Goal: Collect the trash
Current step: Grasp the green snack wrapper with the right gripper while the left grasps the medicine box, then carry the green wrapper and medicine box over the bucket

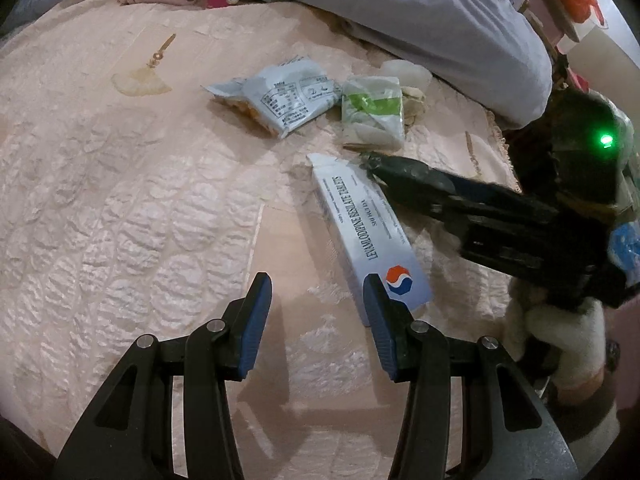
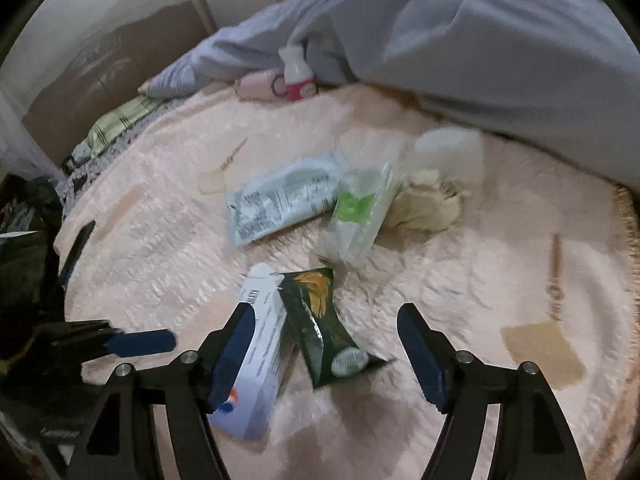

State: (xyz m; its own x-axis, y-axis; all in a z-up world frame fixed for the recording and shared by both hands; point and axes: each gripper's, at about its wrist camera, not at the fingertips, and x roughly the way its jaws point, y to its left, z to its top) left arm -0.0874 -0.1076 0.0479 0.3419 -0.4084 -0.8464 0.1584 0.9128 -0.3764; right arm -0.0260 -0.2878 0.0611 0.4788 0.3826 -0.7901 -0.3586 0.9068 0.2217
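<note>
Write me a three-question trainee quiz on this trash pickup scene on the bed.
1. True or false: the right gripper is shut on the dark green wrapper.
2. Multiple choice: what lies right beside the dark green wrapper, on its left in the right wrist view? A) the pink-capped bottle B) the white tablet box C) the grey blanket
3. Fill in: the left gripper is ____, holding nothing.

Key: 1 false, its jaws stand open around the wrapper; 2 B; 3 open.

Dim light; right view motion-blurred; fisheye-warped edges.
</note>
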